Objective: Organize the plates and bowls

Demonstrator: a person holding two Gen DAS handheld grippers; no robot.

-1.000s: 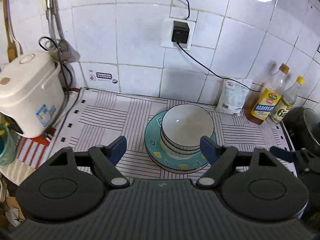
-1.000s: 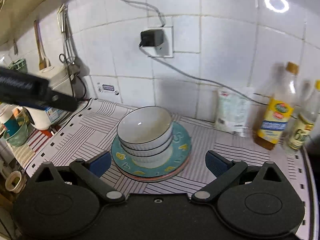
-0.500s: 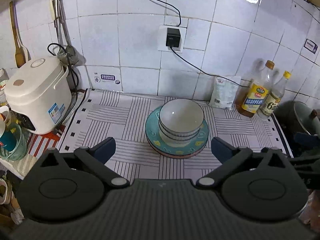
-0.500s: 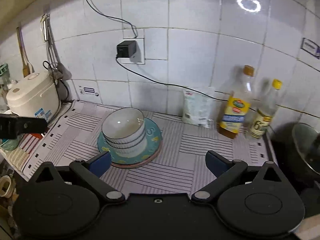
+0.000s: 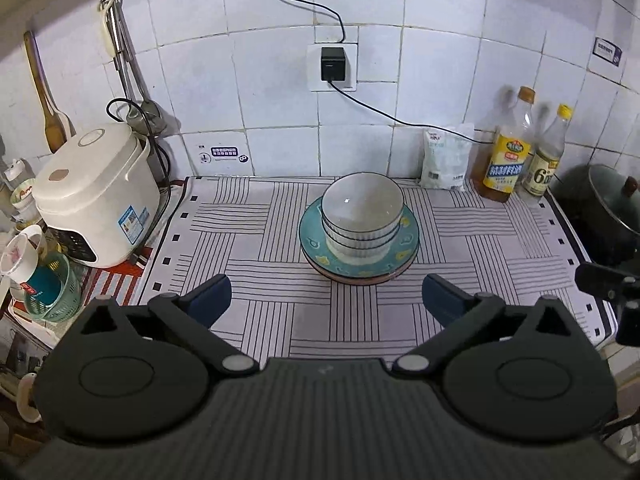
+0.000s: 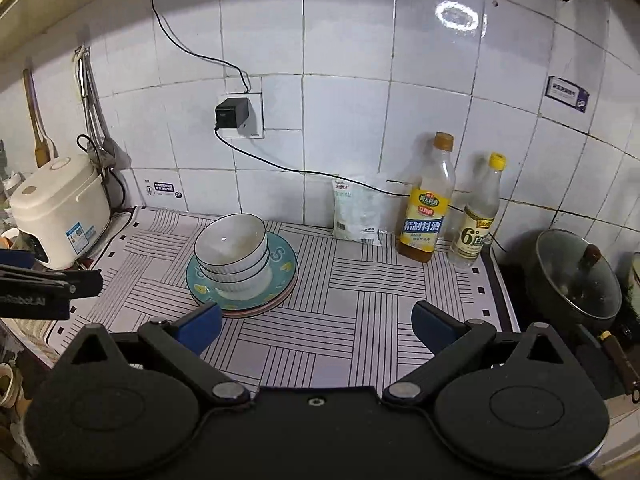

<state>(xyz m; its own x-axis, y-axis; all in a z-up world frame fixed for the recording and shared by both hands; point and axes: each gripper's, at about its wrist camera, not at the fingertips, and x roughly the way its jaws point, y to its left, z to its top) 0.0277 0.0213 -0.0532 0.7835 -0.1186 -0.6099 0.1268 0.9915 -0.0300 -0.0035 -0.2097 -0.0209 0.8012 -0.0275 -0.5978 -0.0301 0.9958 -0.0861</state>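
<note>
seemingly the stacking is finished; bowls (image 5: 362, 216) nest on plates (image 5: 408, 236) ahead of both tongs; left gripper (image 5: 326, 300) and right gripper (image 6: 316, 326) gape wide, empty; next, likely nothing beyond parking.

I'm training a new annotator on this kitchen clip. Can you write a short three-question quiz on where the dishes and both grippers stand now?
1. True or false: the bowls are stacked on the plates.
2. What does the left gripper hold? A) a bowl B) a plate C) nothing
3. Fill in: the right gripper has its jaws ____.

Key: 1 true. 2 C, its jaws stand wide apart over the striped mat, short of the stack. 3 open, with nothing between them.
</note>
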